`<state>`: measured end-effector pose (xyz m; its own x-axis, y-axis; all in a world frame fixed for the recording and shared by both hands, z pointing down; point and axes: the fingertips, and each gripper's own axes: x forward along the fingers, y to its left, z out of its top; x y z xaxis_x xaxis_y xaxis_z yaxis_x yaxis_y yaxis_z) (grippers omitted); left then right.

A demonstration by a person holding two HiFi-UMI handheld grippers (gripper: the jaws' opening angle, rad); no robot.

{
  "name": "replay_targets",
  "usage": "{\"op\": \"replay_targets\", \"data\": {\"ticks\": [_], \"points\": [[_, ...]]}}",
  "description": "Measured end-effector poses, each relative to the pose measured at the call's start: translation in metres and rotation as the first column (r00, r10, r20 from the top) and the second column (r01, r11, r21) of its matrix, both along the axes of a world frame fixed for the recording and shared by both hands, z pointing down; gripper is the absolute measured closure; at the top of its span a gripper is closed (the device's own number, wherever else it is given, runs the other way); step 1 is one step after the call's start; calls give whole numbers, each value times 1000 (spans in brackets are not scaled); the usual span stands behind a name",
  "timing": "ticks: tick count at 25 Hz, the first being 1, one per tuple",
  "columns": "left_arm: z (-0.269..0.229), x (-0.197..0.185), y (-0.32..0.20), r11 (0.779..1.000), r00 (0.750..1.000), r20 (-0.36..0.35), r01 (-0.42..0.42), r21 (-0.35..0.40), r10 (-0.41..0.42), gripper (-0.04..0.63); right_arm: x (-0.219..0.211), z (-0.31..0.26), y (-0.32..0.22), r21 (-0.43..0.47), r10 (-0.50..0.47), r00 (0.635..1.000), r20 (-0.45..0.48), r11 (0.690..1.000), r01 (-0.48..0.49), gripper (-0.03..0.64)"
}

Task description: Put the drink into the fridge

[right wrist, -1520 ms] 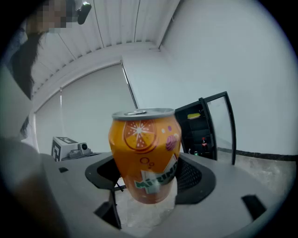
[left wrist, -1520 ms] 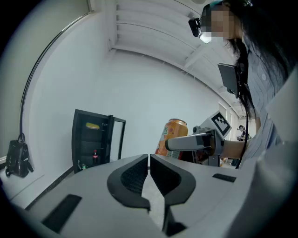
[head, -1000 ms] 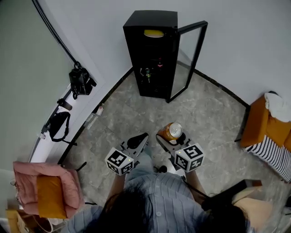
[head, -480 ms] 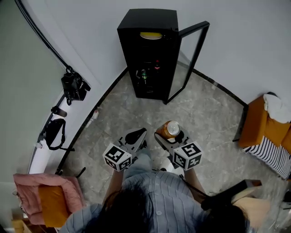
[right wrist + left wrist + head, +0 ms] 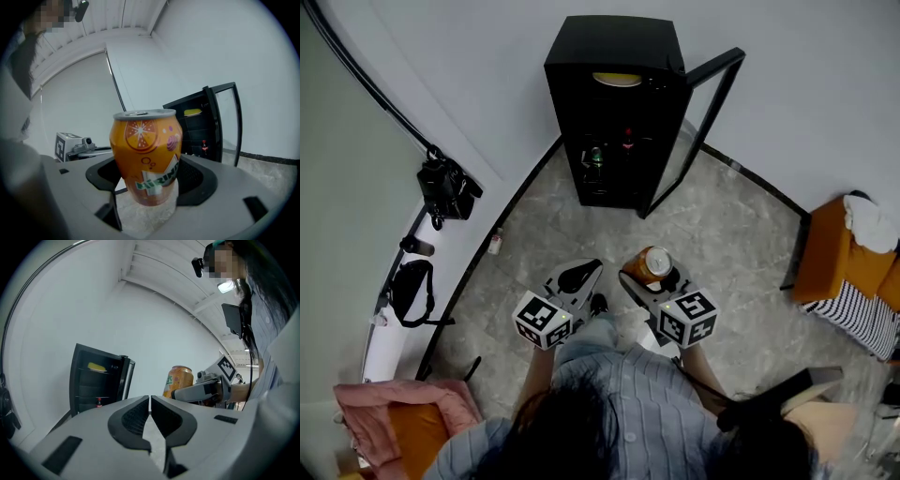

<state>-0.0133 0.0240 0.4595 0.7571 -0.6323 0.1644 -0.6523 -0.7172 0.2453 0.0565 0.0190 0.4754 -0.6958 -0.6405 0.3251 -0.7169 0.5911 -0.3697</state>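
Observation:
An orange drink can (image 5: 146, 157) stands upright between the jaws of my right gripper (image 5: 149, 180), which is shut on it; the can (image 5: 653, 265) also shows in the head view, and at the right of the left gripper view (image 5: 178, 381). My left gripper (image 5: 150, 408) is shut with nothing in it, just left of the right gripper (image 5: 645, 278) in the head view. The black fridge (image 5: 617, 112) stands ahead by the wall, its glass door (image 5: 698, 122) swung open to the right. A yellow item and bottles sit on its shelves.
A camera bag (image 5: 442, 187) and dark gear lie along the white ledge at left. An orange seat with striped cloth (image 5: 848, 281) stands at right. A pink chair (image 5: 389, 427) is at lower left. Grey stone floor (image 5: 731, 244) lies between me and the fridge.
The view has shifted: the fridge sits slightly nearer and more centred, and things at left have slid down. Both grippers keep their pose, the can still held.

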Motion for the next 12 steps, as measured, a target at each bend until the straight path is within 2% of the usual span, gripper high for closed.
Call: {"op": "replay_targets", "data": {"ticks": [6,12], "points": [[6,-31,-39,1000,1000,-13,-12,-7,12,586,-31,7,-33,-23,13,1000,-7,1000,-13,296],[7,-55,-66,998,998,-16,-59,1,59,586,-56,6,-59,-18,49,999,-10,999,-50,296]]}}
